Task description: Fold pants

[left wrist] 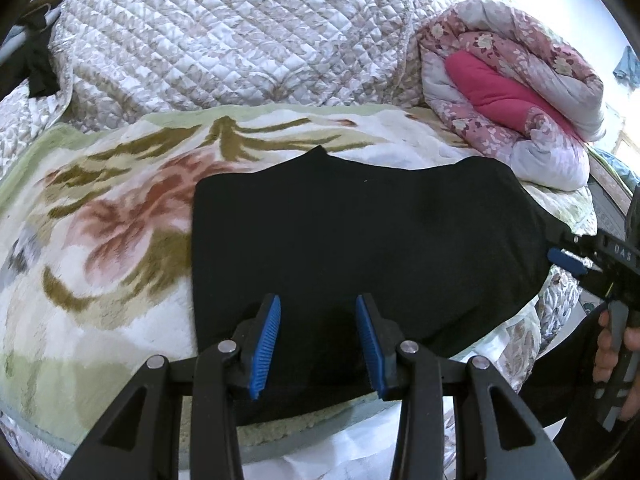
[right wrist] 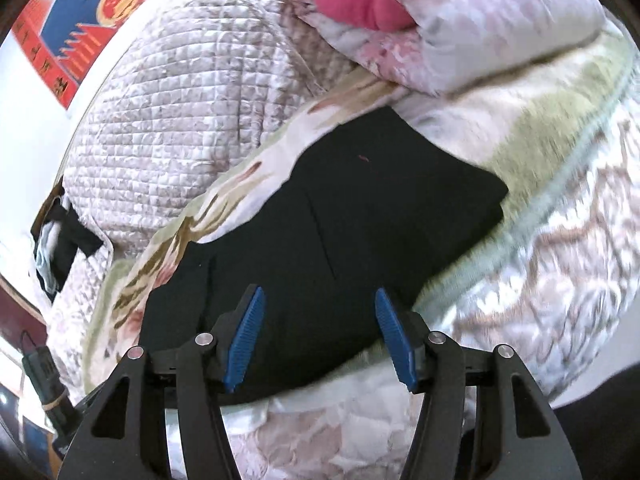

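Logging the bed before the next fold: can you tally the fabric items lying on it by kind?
Black pants: 1
Flower-pattern fleece blanket under the pants: 1
Quilted beige bedspread: 1
Rolled pink floral comforter: 1
Total: 4
A dark item at the bed's far edge is too unclear to count.

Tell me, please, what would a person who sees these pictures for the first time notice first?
The eye goes first to the black pants, folded into a dark block in the middle of the flowered blanket. Next come the blue pads of the left gripper, which stand apart over the near edge of the pants with nothing between them. Behind, at the right, a rolled pink quilt with a bright red lining lies against the grey quilted cover.
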The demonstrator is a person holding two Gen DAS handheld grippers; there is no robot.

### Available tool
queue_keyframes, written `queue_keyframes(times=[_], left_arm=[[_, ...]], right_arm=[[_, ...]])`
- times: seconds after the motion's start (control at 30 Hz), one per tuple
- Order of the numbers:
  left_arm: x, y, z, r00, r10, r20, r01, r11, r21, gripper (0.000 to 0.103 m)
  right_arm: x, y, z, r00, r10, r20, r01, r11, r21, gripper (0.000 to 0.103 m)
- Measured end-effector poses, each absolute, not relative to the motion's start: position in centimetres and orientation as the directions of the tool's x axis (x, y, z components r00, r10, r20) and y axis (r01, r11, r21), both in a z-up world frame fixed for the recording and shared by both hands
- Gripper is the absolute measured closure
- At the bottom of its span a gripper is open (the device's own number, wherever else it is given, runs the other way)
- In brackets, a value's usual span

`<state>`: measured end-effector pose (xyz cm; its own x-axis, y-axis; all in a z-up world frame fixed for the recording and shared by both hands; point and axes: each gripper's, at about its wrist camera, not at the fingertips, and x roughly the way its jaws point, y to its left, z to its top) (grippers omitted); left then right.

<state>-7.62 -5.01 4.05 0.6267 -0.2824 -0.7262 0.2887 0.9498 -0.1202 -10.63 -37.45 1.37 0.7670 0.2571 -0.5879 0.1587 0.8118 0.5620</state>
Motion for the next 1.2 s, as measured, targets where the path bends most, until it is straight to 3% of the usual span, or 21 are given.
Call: queue_keyframes(times=[0.93,1.0,1.07,1.17,1.2], left_arm=[[-7.3,-4.6,3.4,0.624,-0.274,-0.732,0.278,0.953,-0.121,0.061],[-7.3,-4.6,3.4,0.626,-0.273,-0.731,0.275,0.954,-0.121,0.061],[-7.2,-4.3,3.3,0.627,-0.271,-0.731,0.268,0.955,-0.124,0.061],[-6.8,-4.1,3.4,0.624,-0.27,-0.733,0.257,0.957,-0.133,0.061],[-6.7,-4.1,3.5,0.624,-0.269,-0.733,0.255,0.958,-0.134,0.061]], right_arm=[[-8.1,-42.7,0.1,0.798,0.135,-0.587,0.347,0.694,0.63,0.042],[-8.6,-42.4,1.1,0.817,0.119,-0.564,0.324,0.714,0.621,0.046],[-8.1,-42.1,1.7,0.822,0.114,-0.558,0.3,0.746,0.595,0.059],[-6.3,-42.2,1.2,0.794,0.134,-0.593,0.309,0.751,0.584,0.074],[-5.6,-42.3,1.1,0.78,0.14,-0.61,0.317,0.752,0.578,0.075]])
